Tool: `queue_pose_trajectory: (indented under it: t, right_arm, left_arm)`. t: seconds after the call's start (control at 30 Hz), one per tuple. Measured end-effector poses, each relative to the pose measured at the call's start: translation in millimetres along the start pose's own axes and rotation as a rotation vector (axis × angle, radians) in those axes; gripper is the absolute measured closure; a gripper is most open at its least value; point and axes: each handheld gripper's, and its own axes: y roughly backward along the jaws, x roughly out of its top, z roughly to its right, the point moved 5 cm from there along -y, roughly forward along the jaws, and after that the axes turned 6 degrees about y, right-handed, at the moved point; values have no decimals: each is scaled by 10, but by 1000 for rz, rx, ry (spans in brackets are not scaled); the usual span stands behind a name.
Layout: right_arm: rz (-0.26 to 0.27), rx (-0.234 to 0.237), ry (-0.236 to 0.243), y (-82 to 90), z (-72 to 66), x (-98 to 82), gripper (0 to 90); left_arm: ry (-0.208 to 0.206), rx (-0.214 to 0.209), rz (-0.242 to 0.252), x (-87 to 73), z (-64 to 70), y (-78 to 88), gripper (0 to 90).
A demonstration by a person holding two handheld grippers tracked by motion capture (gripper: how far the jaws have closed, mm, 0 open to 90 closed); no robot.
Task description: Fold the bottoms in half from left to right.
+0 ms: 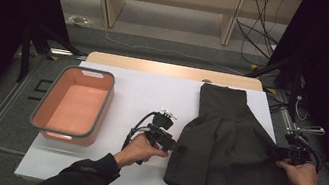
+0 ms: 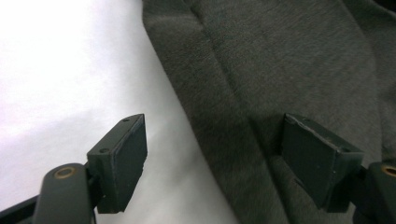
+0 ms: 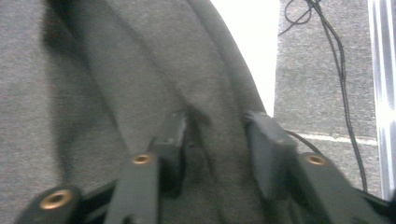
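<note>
1. I am holding my left tongs [image 1: 178, 147] with the jaws standing apart, at the left edge of the dark grey garment [image 1: 225, 143]. In the left gripper view one pad [image 2: 322, 158] is resting over the cloth and the other pad [image 2: 123, 158] is hanging over the bare white surface [image 2: 56, 84]. If I am closing here, I am risking to catch only the thin hem, and it is likely slipping out when I pull.

2. My right tongs [image 3: 215, 140] are standing partly apart over a ridge of the garment [image 3: 116, 84], which is lying between the pads; they are not pressing on it. The fold is probably falling flat again.

3. The garment is lying spread between my two tongs, with its right edge near the border of the surface. If I am dragging it to the right, part of it could be sliding off toward the cables [image 3: 336, 56].

4. The orange bin [image 1: 74, 104] is standing well apart, left of my left tongs. A loose grip on one side only could be letting the cloth unfold on the way there.
</note>
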Motion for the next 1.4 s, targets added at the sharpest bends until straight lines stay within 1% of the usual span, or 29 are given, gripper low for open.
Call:
queue_pose_trajectory:
  t: [0.03,0.13,0.17,0.23,0.27,0.3,0.33,0.37,0.4,0.43,0.47,0.5,0.53,0.57,0.6,0.63,0.67,0.7,0.73,0.8,0.9,1.07,1.17,1.27,1.4]
  right_arm:
    - [1,2,-1,0,-3,4,553]
    - [14,13,-10,10,-9,23,505]
    - [18,18,-10,9,-11,28,497]
    - [17,17,-5,5,-19,31,481]
    - [16,19,-2,3,-22,33,478]
    - [16,20,-3,1,-25,35,473]
    - [18,19,-2,-4,-24,39,465]
    - [18,20,-2,-7,-23,43,460]
    - [20,23,2,-12,-25,48,452]
    - [16,20,6,-13,-29,53,447]
    - [18,19,10,-14,-31,60,443]
    - [18,23,9,-15,-36,66,436]
    - [22,25,11,-16,-37,75,427]
    - [22,21,10,-18,-37,84,419]
    - [23,22,12,-21,-35,92,410]
    - [29,25,14,-31,-33,105,402]
    - [27,26,16,-34,-33,114,397]
    - [26,27,17,-38,-34,121,393]
    - [28,25,19,-49,-29,135,387]
    - [33,32,18,-60,-22,160,381]
    - [42,37,6,-76,-6,196,376]
    - [29,46,4,-157,6,191,352]
    - [29,51,-8,-180,12,191,328]
    - [18,45,9,-202,4,189,310]
    - [1,37,5,-261,16,184,289]
  left_arm:
    - [13,-9,-4,5,12,-41,223]
    - [16,-2,-23,1,31,-157,223]
    - [19,-5,-36,-13,39,-196,224]
    - [11,-6,-61,-53,62,-264,236]
    - [15,-10,-69,-69,72,-288,248]
    - [26,-23,-82,-95,87,-328,267]
    - [27,-27,-73,-110,105,-351,295]
    - [15,-19,-68,-116,124,-358,292]
    - [5,-24,-72,-118,141,-365,316]
    - [13,-46,-85,-127,158,-371,352]
    - [25,-63,-84,-141,168,-382,394]
    - [17,-63,-81,-159,175,-387,439]
    - [2,-66,-84,-179,184,-395,522]
    - [-6,-68,-88,-192,188,-394,573]
    - [-1,-80,-92,-201,195,-393,636]
    - [3,-83,-91,-201,200,-386,695]
    - [0,-83,-89,-199,205,-378,730]
    - [-12,-84,-88,-196,211,-362,767]
    - [-5,-85,-82,-193,222,-355,803]
    - [-20,-88,-80,-191,232,-323,828]
    - [-23,-92,-69,-192,263,-292,843]
    - [-49,-99,-63,-187,347,-238,846]
    - [-45,-107,-65,-186,343,-228,845]
    - [-39,-109,-67,-191,329,-232,842]
    - [-39,-114,-72,-188,332,-233,834]
